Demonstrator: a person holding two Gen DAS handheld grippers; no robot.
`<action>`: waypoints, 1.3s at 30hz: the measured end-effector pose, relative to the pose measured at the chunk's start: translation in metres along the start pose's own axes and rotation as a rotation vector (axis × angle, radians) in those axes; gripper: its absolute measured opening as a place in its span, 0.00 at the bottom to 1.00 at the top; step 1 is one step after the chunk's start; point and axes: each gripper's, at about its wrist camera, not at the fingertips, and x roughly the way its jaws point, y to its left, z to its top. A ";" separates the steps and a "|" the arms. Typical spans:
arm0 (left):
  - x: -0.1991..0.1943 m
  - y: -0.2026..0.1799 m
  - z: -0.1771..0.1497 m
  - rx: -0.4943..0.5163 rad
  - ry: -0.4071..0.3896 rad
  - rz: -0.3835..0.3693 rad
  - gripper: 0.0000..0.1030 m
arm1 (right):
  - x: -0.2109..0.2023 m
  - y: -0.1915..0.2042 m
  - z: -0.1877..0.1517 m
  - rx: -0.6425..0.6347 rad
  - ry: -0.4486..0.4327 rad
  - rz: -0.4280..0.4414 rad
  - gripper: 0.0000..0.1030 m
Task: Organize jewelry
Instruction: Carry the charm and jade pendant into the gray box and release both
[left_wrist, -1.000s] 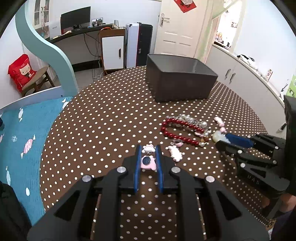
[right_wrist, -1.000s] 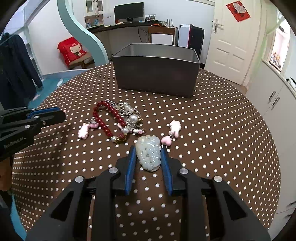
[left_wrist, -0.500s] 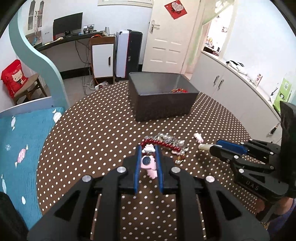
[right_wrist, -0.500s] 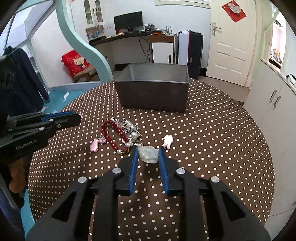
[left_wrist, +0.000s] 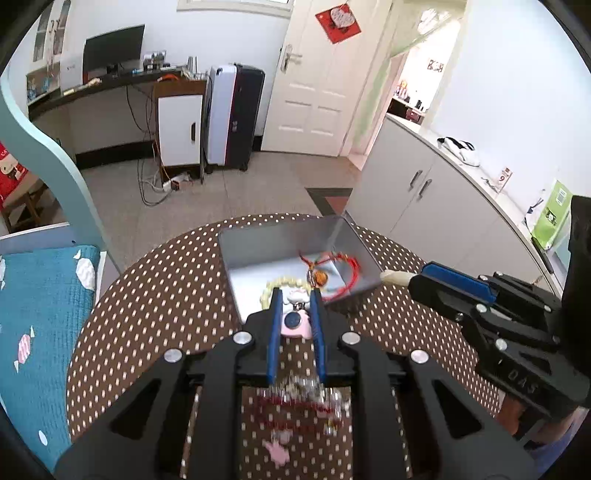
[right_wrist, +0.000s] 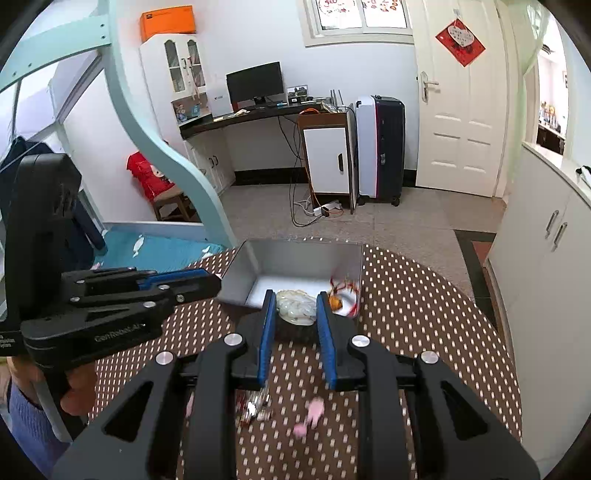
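Between left gripper (left_wrist: 294, 300) blue fingers: pink charm (left_wrist: 294, 322), clamped, white head end pointing forward, long axis along fingers, above near rim of grey box (left_wrist: 236, 266). Right gripper (right_wrist: 296, 303) jaws closed on pale jade pendant (right_wrist: 296, 309), broad face up, also over box near edge. Inside box: cream bead bracelet (left_wrist: 275, 286), red cord bracelet (left_wrist: 341, 273) toward right wall; left half of floor bare. Behind grippers, on polka-dot table (left_wrist: 155, 302): red bead strand (left_wrist: 295, 404), blurred, plus small pink charms (right_wrist: 309, 415). Table round, edges well apart from box sides.
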 end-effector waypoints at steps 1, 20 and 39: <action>0.005 0.000 0.006 0.001 0.003 -0.002 0.15 | 0.004 -0.001 0.002 0.005 0.004 0.003 0.20; 0.079 0.014 0.021 -0.003 0.123 0.046 0.45 | 0.068 -0.014 0.006 0.031 0.124 0.018 0.20; 0.021 0.016 0.009 -0.025 0.012 0.087 0.70 | 0.028 -0.019 0.006 0.063 0.054 0.047 0.31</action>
